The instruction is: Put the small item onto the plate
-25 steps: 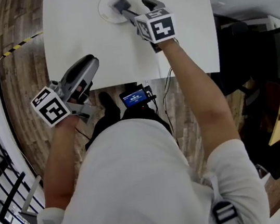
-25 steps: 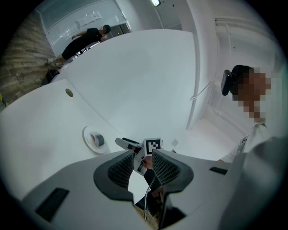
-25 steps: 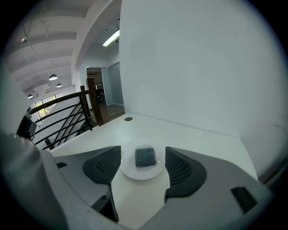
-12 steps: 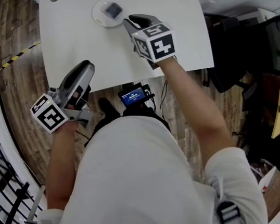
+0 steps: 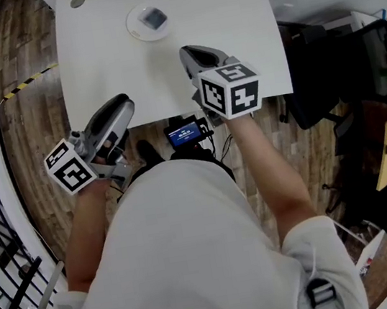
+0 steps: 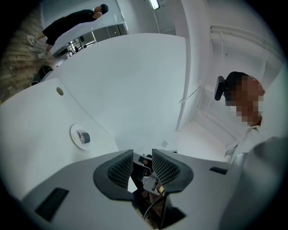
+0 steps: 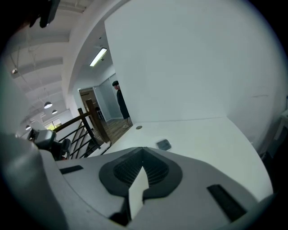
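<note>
On the round white plate (image 5: 136,30), far across the white table (image 5: 231,24): small grey square item (image 5: 154,19). Lies flat, with no marked long axis. Sits ahead and a little left of the right tongs (image 5: 190,52), well apart from them. Those just closing, now pressed together on nothing. Left tongs (image 5: 121,103) farther off, by the table's near-left edge, slightly spread, empty. Judging by that, nothing left to carry.
</note>
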